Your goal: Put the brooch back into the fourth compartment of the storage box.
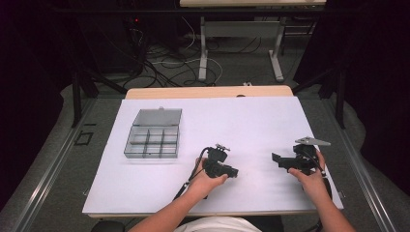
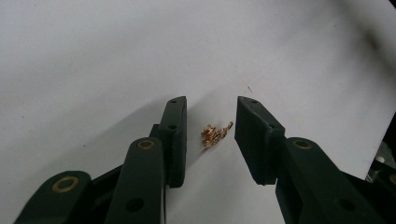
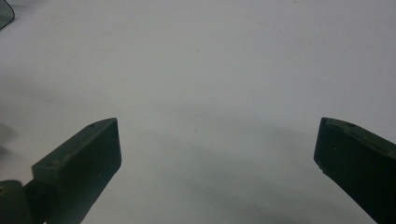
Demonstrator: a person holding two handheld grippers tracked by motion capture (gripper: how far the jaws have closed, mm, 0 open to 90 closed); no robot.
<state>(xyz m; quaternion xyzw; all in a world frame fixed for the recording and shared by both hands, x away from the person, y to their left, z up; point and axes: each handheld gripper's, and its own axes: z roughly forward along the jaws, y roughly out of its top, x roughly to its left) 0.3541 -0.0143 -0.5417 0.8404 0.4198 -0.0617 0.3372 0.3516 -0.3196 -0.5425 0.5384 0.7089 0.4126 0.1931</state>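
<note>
Bare white bench (image 1: 251,125) ahead of both claws; only a compartment box (image 1: 153,134) far left and tiny brass bits (image 2: 215,134) between left jaws.

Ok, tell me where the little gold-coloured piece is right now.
In the left gripper view the gold-coloured piece lies on the white table sheet between the open jaws of the left hand-held gripper, untouched by either.

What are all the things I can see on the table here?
Compartment box: one, clear grey, lid open, far left of the white sheet.
Tiny metal bits: one small cluster, coppery gold, on the sheet between the left gripper's jaws, untouched.
White sheet: one, covers the table.
Left gripper: one, black, jaws open around the bits.
Right gripper: one, black, jaws wide open over bare sheet.
Hands: two, holding the grippers.
</note>
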